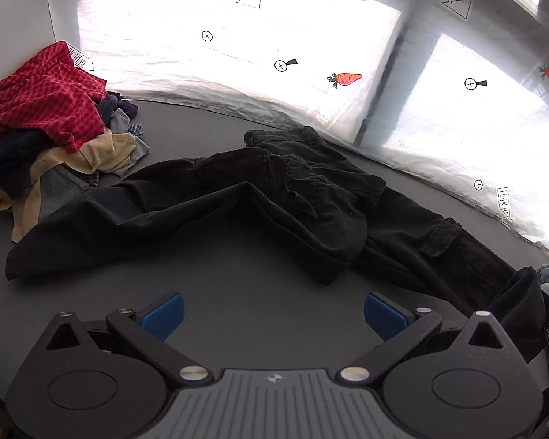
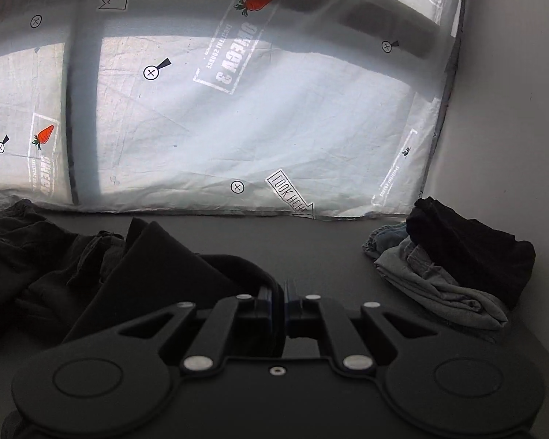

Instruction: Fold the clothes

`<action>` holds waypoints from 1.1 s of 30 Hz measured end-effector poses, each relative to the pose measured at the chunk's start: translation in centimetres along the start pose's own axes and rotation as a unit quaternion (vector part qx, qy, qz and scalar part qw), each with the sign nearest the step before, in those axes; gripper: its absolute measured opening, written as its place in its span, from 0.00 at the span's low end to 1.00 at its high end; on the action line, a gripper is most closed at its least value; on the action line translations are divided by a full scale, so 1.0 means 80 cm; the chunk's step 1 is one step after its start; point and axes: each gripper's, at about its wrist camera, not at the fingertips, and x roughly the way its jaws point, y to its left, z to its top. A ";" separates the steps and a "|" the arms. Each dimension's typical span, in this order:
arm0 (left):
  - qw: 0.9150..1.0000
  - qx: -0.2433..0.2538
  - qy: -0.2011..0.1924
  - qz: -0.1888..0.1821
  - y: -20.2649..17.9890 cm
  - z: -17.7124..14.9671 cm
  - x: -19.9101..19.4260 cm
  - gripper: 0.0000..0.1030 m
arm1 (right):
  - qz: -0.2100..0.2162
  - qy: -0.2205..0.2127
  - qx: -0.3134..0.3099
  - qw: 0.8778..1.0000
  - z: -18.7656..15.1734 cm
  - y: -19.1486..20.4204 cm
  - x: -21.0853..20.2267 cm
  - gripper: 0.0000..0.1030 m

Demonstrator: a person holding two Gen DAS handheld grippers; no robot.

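Black cargo trousers lie spread and crumpled across the dark grey table, one leg running left and the other right. My left gripper is open and empty, hovering over bare table just in front of the trousers. My right gripper is shut on the end of a trouser leg, which rises in a lifted fold to the left of the jaws. The rest of the trousers lies crumpled at the left in the right wrist view.
A heap of unfolded clothes with a red checked shirt on top sits at the far left. A stack of folded clothes, grey and denim under a black piece, sits at the right. A printed white sheet hangs behind the table.
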 end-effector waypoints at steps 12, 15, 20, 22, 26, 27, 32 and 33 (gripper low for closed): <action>0.999 0.024 0.036 0.022 -0.027 -0.006 0.030 1.00 | -0.012 0.095 0.042 0.995 -0.036 -0.050 0.033 0.30; 0.999 0.027 0.040 0.021 -0.019 0.014 0.050 1.00 | -0.012 0.094 0.066 0.993 -0.032 -0.038 0.024 0.35; 0.998 0.031 0.042 0.020 -0.003 0.040 0.086 1.00 | 0.008 0.107 0.089 0.990 -0.030 -0.001 0.023 0.42; 0.998 0.026 0.044 0.021 0.008 0.047 0.102 1.00 | 0.012 0.115 0.087 0.990 -0.034 0.016 0.025 0.43; 0.996 -0.003 0.083 0.030 0.042 0.053 0.138 1.00 | 0.008 0.164 0.052 0.985 -0.048 0.052 0.032 0.51; 0.996 -0.012 0.088 0.025 0.051 0.052 0.142 1.00 | 0.006 0.179 0.043 0.983 -0.052 0.059 0.034 0.52; 0.995 -0.027 0.091 0.030 0.076 0.048 0.155 1.00 | 0.011 0.252 0.015 0.968 -0.086 0.077 0.052 0.70; 0.995 -0.026 0.091 0.037 0.078 0.048 0.156 1.00 | 0.011 0.261 0.011 0.965 -0.091 0.079 0.056 0.70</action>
